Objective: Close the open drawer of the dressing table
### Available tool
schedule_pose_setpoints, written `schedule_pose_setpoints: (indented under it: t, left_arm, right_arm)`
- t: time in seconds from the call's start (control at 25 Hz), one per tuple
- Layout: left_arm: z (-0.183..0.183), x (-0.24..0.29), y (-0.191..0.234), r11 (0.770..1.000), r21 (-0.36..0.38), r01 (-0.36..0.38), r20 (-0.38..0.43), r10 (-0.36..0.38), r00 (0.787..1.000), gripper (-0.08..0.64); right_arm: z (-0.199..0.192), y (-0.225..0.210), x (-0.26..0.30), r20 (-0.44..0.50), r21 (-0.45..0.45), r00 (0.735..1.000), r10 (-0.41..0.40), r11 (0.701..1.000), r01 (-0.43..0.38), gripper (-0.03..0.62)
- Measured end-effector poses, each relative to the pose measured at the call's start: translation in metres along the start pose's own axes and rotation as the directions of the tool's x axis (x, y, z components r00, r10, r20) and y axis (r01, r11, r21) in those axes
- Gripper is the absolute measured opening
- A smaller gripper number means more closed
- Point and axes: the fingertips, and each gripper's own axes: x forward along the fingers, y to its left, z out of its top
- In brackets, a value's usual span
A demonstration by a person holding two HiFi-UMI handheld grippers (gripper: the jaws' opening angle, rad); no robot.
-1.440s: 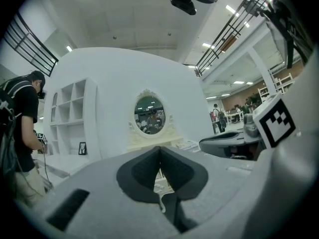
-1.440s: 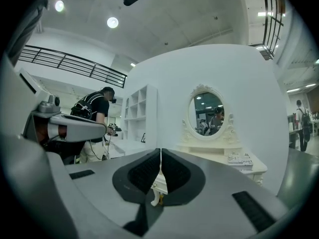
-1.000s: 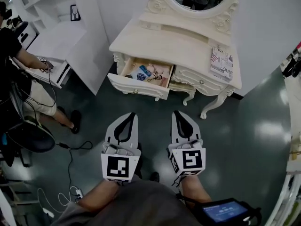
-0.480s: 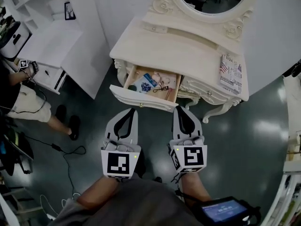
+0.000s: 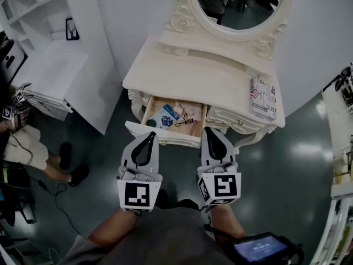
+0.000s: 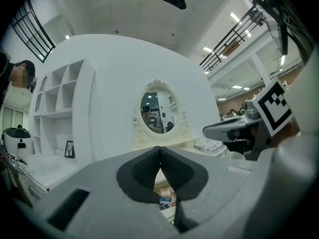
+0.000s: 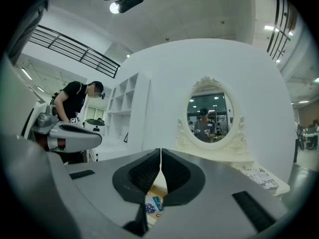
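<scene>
so the cream carved counter (image 5: 209,79) with the oval mirror has its left wooden drawer (image 5: 177,139) pulled well out, so none of the closing is done yet as far as i can see. it's right in front of me, with a blue packet (image 5: 165,116) and some small bits inside. left tongs (image 5: 149,134) and right tongs (image 5: 210,131) are both pinched closed on nothing, pointing level at the drawer front, one near each end. basically the whole push is left. can't tell if the tips touch the front, since they cover its edge from above. both gripper views are mostly their own tongs, with just a sliver of the drawer's contents.
</scene>
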Motion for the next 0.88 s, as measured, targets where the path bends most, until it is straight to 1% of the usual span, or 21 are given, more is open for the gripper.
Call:
schedule_pose_setpoints:
  t: [0.12, 0.32, 0.4, 0.48, 0.52, 0.72, 0.76, 0.84, 0.88]
  left_arm:
    - [-0.001, 0.005, -0.002, 1.000, 0.006, 0.018, 0.001, -0.018, 1.000, 0.012]
    - [-0.016, 0.027, -0.003, 1.000, 0.005, 0.021, -0.029, -0.021, 0.999, 0.013]
    - [-0.025, 0.034, -0.007, 1.000, 0.009, 0.030, -0.055, -0.029, 0.998, 0.014]
    - [-0.041, 0.037, -0.013, 0.999, 0.015, 0.037, -0.098, -0.036, 0.995, 0.013]
    - [-0.049, 0.039, -0.015, 0.999, 0.010, 0.039, -0.112, -0.037, 0.993, 0.013]
    - [-0.081, 0.051, -0.025, 0.998, -0.045, 0.049, -0.130, -0.055, 0.990, 0.014]
    - [-0.089, 0.053, -0.027, 0.997, -0.062, 0.048, -0.140, -0.056, 0.989, 0.014]
    - [-0.107, 0.057, -0.030, 0.995, -0.091, 0.043, -0.164, -0.058, 0.985, 0.014]
    - [-0.116, 0.059, -0.031, 0.994, -0.098, 0.043, -0.174, -0.060, 0.983, 0.014]
  right_arm:
    - [-0.004, -0.006, 0.002, -0.010, 0.004, 1.000, -0.013, 1.000, 0.013, 0.015]
    - [-0.009, -0.020, 0.023, -0.007, -0.003, 1.000, 0.000, 1.000, 0.000, 0.015]
    - [-0.012, -0.023, 0.029, -0.002, 0.003, 1.000, 0.015, 1.000, -0.015, 0.015]
    - [-0.019, -0.022, 0.034, -0.002, 0.006, 0.999, 0.035, 0.999, -0.035, 0.015]
    - [-0.024, -0.022, 0.037, -0.002, 0.006, 0.999, 0.044, 0.999, -0.044, 0.015]
    - [-0.048, -0.021, 0.052, -0.023, 0.036, 0.996, 0.088, 0.995, -0.088, 0.021]
    - [-0.053, -0.019, 0.055, -0.031, 0.039, 0.995, 0.099, 0.994, -0.097, 0.037]
    - [-0.062, -0.014, 0.062, -0.047, 0.037, 0.991, 0.126, 0.992, -0.124, 0.091]
    - [-0.067, -0.011, 0.064, -0.055, 0.034, 0.989, 0.141, 0.990, -0.139, 0.100]
